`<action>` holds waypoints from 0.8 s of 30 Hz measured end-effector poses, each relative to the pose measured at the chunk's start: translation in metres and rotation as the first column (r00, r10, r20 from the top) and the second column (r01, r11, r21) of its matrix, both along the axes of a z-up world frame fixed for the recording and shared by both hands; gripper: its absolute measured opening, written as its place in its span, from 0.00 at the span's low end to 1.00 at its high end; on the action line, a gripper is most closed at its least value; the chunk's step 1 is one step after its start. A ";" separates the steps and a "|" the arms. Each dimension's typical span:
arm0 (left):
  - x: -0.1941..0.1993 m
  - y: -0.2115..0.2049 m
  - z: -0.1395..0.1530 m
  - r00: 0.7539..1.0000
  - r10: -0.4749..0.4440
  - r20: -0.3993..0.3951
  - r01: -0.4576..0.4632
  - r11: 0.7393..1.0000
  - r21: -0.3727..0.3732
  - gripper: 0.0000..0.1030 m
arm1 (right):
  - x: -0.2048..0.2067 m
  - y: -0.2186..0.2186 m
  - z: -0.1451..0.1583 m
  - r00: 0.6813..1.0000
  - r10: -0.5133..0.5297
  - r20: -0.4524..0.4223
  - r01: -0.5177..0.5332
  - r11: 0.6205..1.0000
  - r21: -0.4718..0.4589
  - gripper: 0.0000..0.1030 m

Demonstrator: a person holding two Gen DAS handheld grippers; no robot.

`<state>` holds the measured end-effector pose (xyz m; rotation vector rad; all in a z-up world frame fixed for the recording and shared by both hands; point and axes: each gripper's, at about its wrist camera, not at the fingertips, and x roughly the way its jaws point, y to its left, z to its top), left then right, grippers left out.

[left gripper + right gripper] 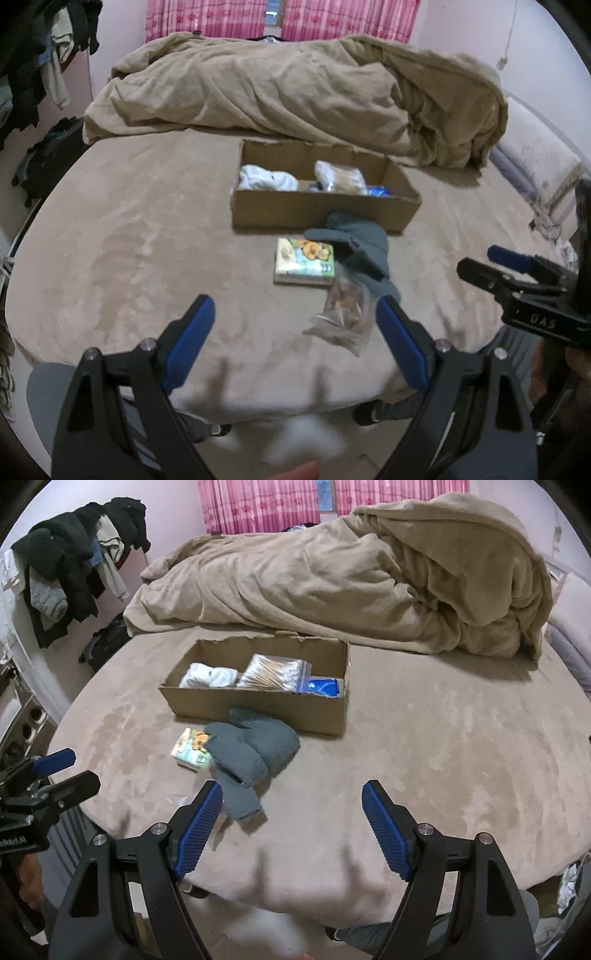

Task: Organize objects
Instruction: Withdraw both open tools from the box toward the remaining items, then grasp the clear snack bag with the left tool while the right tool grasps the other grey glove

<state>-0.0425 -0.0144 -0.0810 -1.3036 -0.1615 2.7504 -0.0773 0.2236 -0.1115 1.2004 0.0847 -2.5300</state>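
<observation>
An open cardboard box (325, 212) (258, 705) stands on the beige bed, holding white socks (208, 675), a bag of cotton swabs (271, 674) and a blue packet (325, 686). In front of it lie grey-blue knit gloves (364, 251) (251, 755), partly over a small picture-printed pack (304, 260) (192, 751), and a clear bag of small brownish items (343, 314). My left gripper (295, 306) is open above the near bed edge, the clear bag just inside its right finger. My right gripper (293, 794) is open, the gloves' cuff by its left finger; it also shows at the left wrist view's right edge (480, 264).
A crumpled tan duvet (295, 92) (351, 576) fills the far half of the bed, right behind the box. Dark clothes hang on a rack (74, 561) at the left, a pillow (535, 166) lies at the right. A person's legs and shoes (384, 410) show below the bed edge.
</observation>
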 end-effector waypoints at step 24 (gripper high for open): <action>-0.051 0.060 -0.100 0.968 -0.202 0.148 0.213 0.975 -0.059 0.73 | -0.068 -0.009 -0.050 0.997 0.020 0.081 -0.016 0.998 -0.053 0.78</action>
